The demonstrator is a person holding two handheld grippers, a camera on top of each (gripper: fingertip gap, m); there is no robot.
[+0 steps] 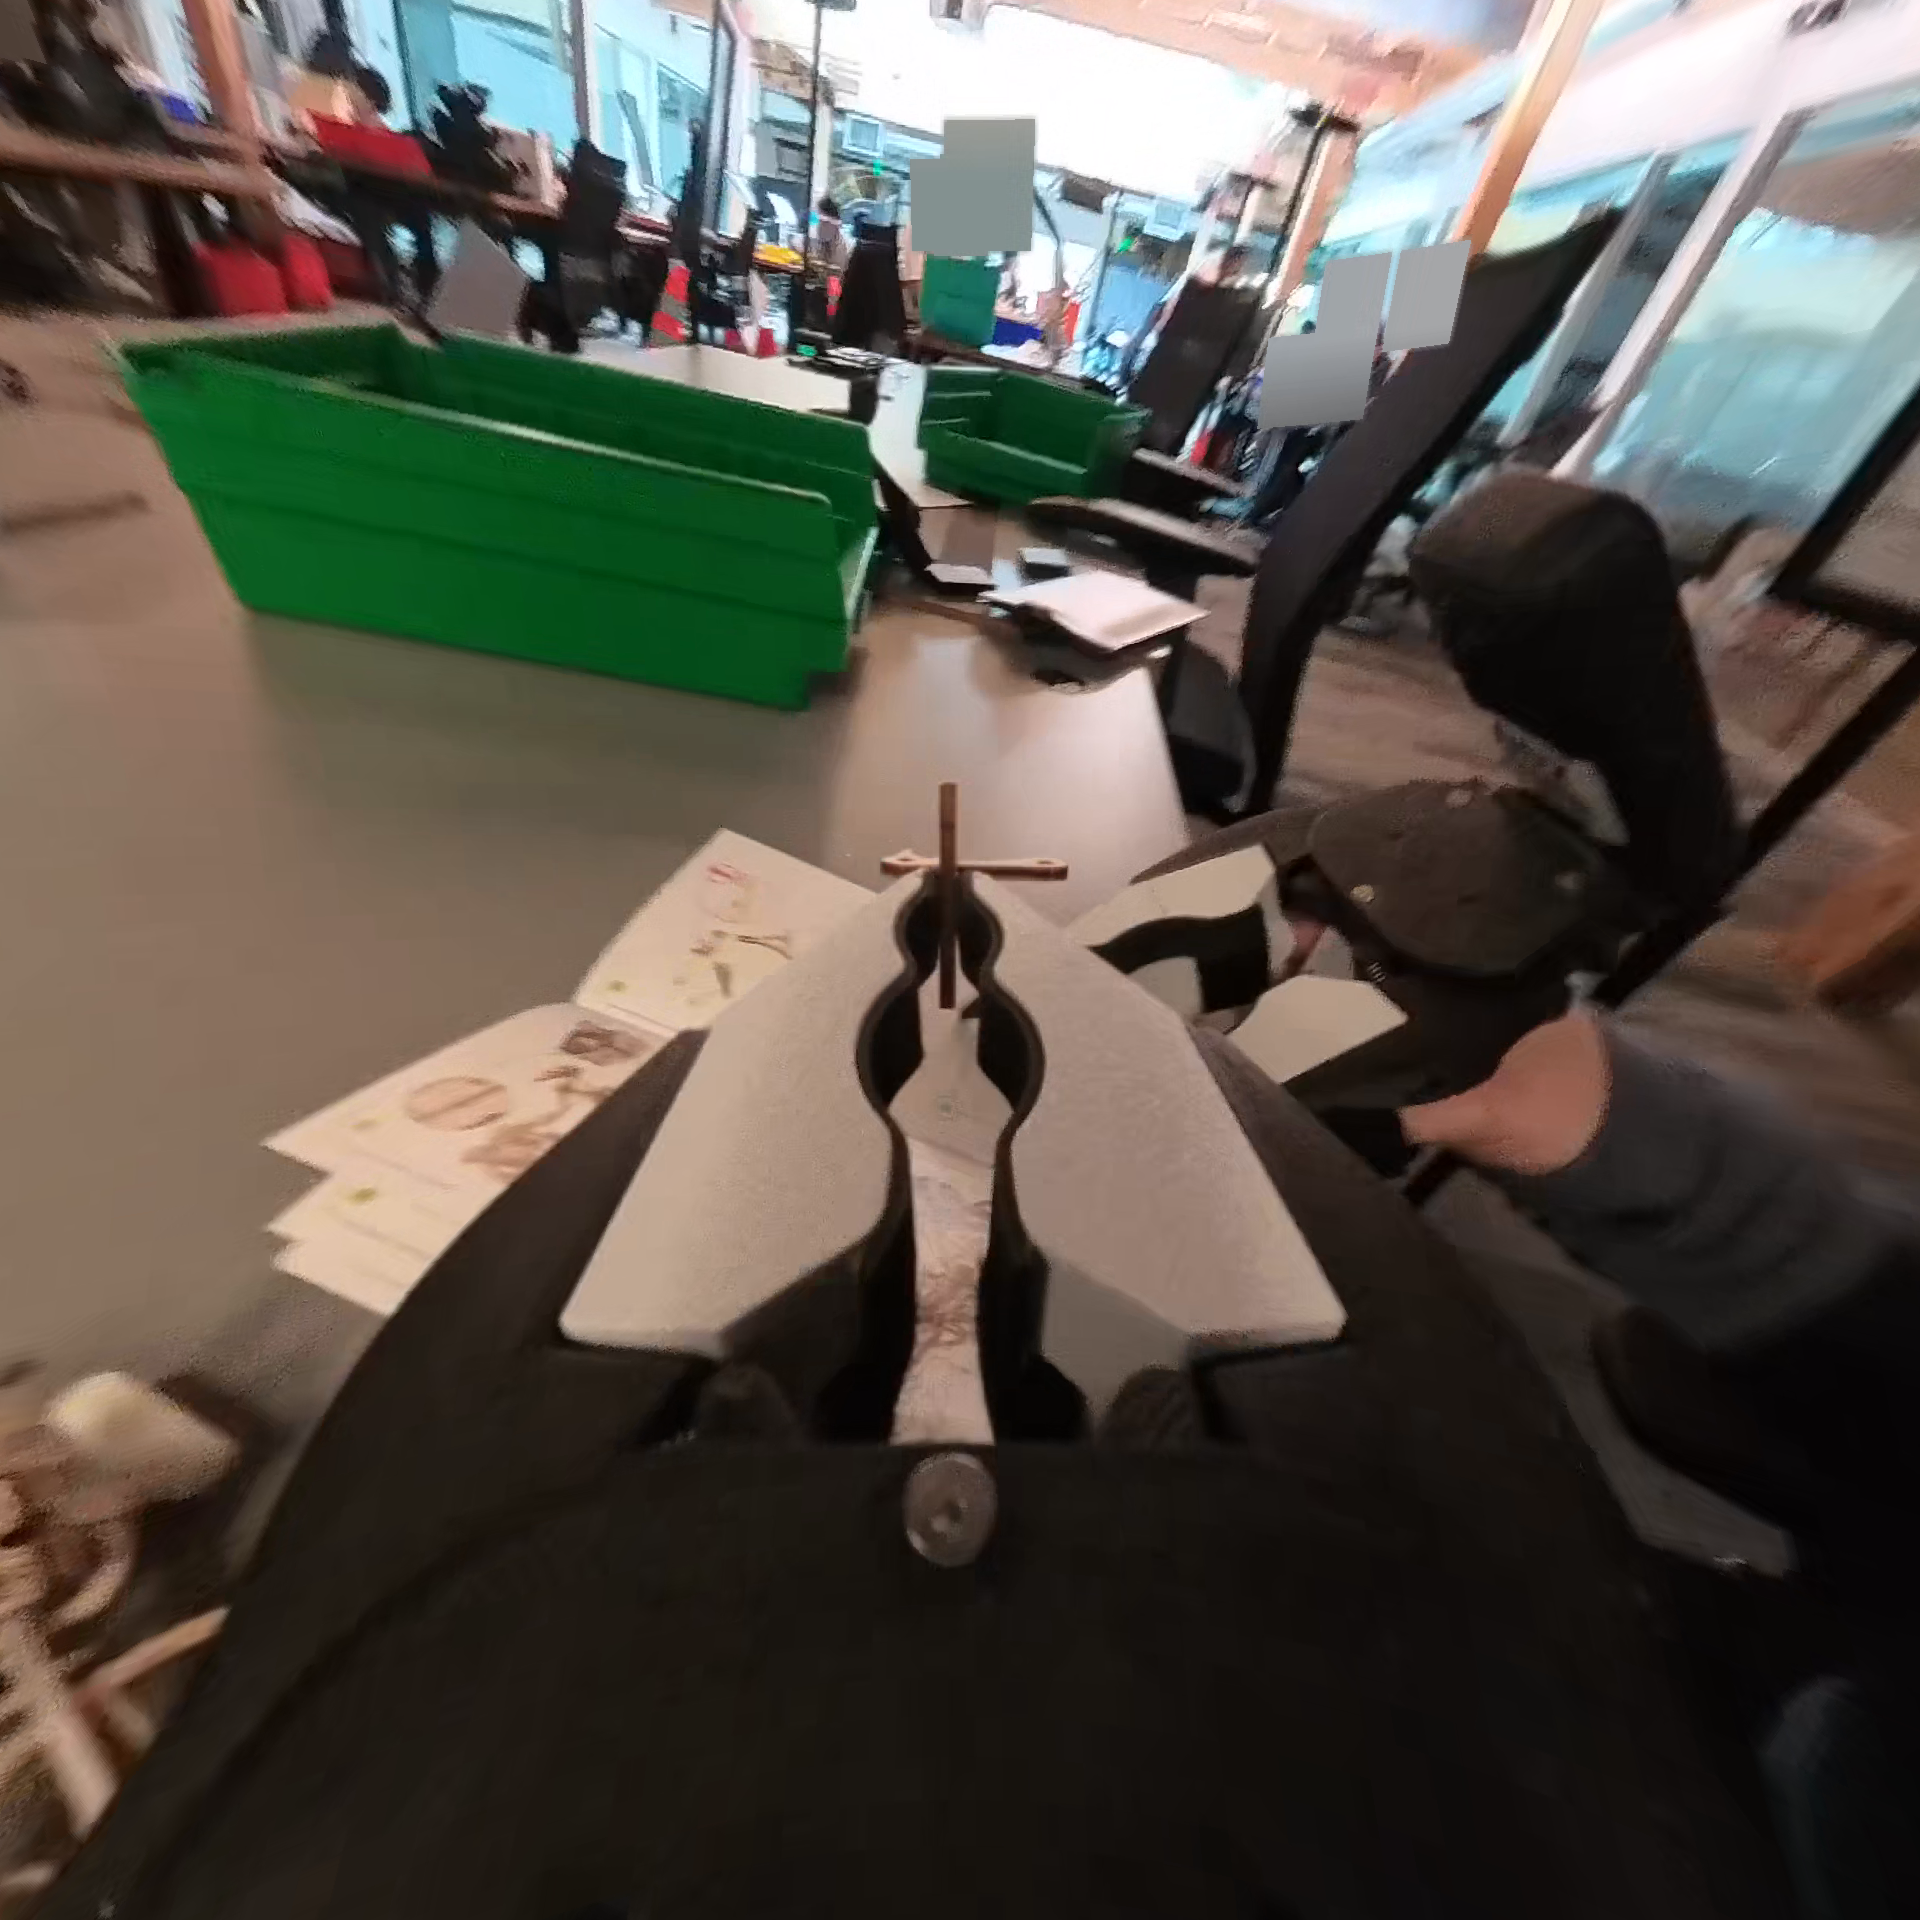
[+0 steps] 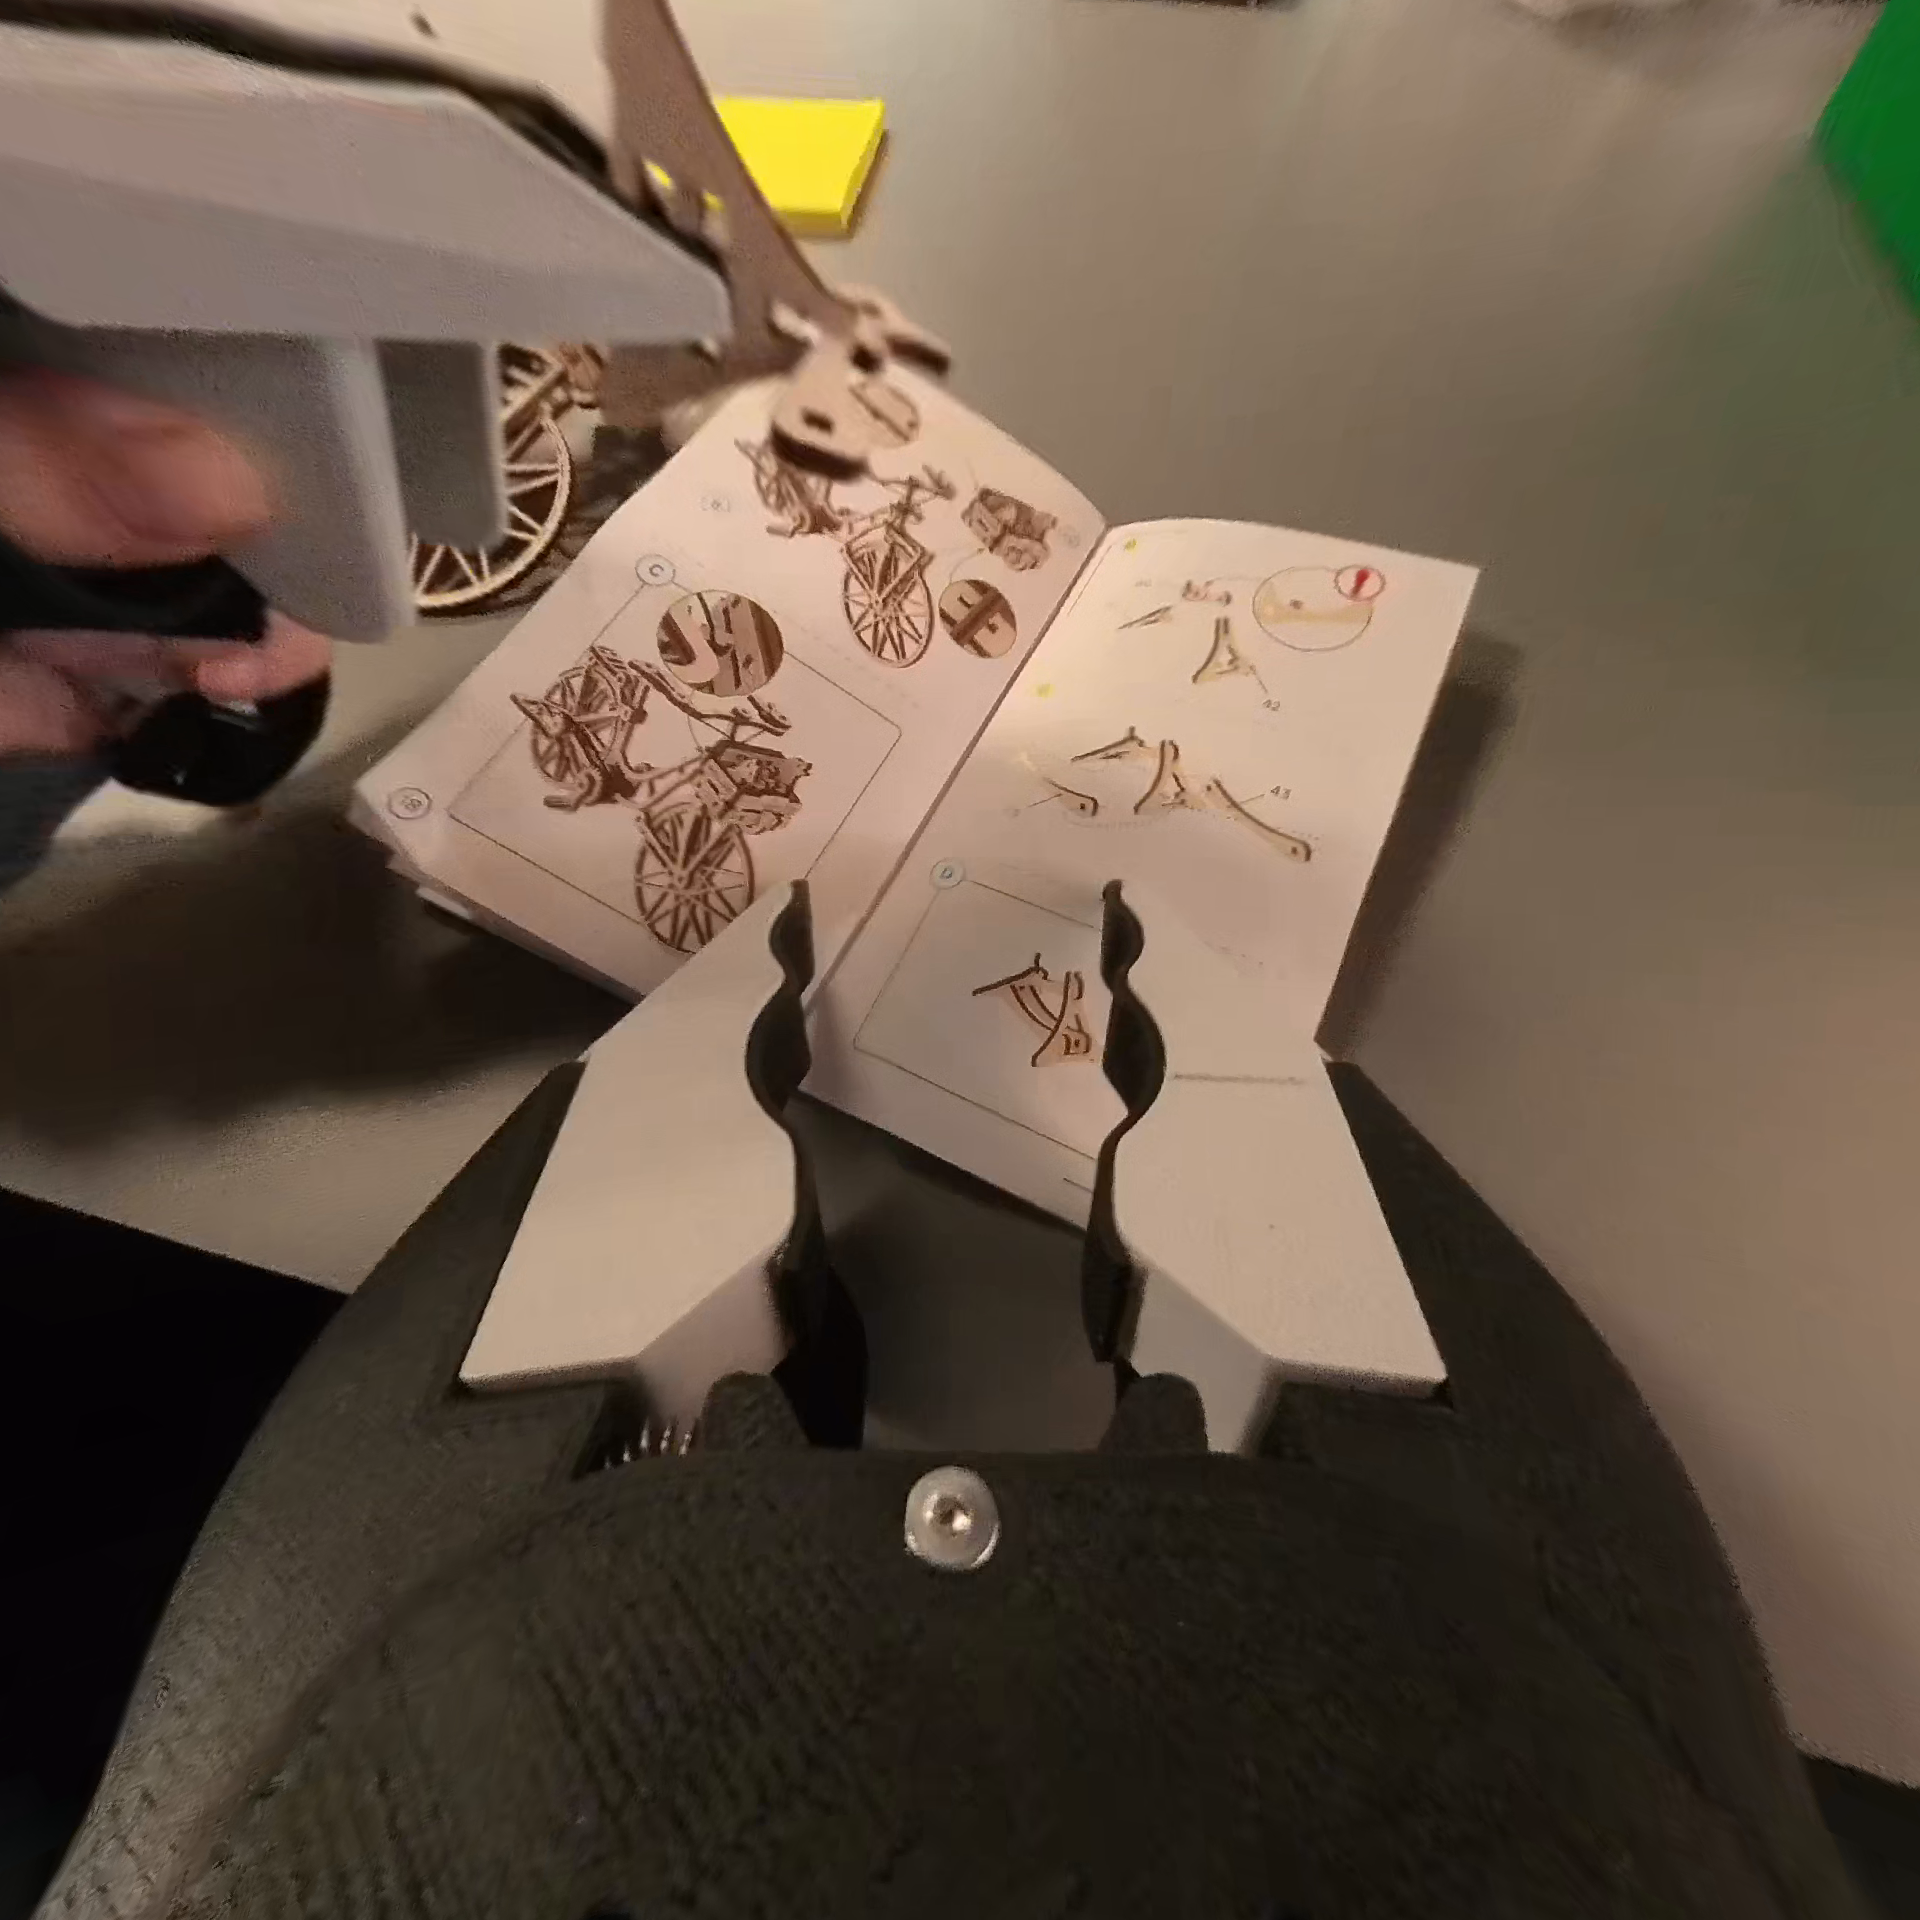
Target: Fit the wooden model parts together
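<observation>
The thin brown cross-shaped wooden model part point(image 1: 948, 883) is clamped edge-on at the left gripper point(image 1: 948, 904) tips above the open instruction booklet point(image 2: 935, 748), the right gripper point(image 2: 951, 914) held apart and empty; twisting could be caused by a misaligned mating push.

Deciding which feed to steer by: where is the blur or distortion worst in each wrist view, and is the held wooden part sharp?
Left wrist view: the wooden part in the left gripper is fairly sharp; green bins and background smear and bend toward the edges. Right wrist view: the instruction booklet and right gripper are crisp; the other gripper and hand at upper left are motion-blurred, casting a broad shadow.
</observation>
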